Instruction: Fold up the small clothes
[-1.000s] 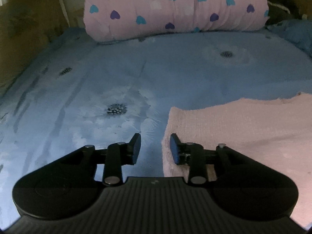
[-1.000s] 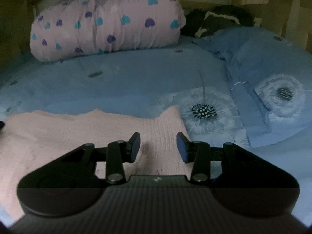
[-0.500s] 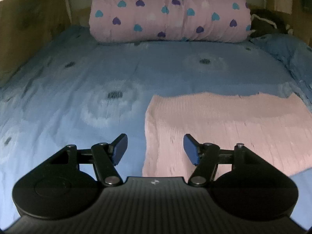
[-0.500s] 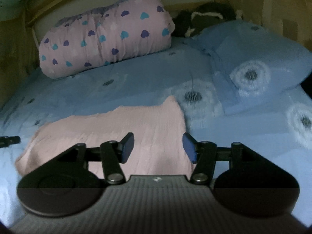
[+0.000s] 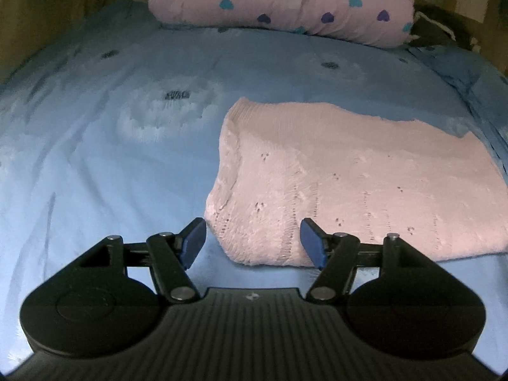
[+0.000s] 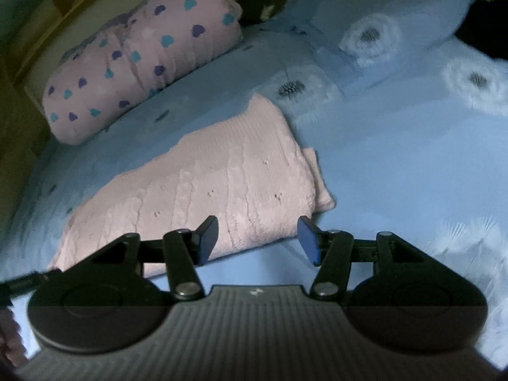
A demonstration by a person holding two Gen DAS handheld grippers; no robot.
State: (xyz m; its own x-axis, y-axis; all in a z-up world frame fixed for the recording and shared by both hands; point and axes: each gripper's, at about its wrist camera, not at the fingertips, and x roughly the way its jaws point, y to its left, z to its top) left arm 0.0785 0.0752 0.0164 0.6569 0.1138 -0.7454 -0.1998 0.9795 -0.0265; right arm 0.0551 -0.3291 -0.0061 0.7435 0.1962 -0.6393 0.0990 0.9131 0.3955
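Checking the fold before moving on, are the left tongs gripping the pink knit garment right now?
No, the left tongs are spread open, apart from the pink knit garment, which lies folded on the blue bedspread.

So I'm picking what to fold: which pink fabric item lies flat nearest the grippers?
The plain pink knit garment, spread flat; the heart-printed pink roll sits far back.

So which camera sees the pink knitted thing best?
The left wrist view: the pink knitted garment lies nearly square-on, its left folded edge sharp, though its right side is cut off. The right wrist view shows it tilted and blurrier, but both ends.
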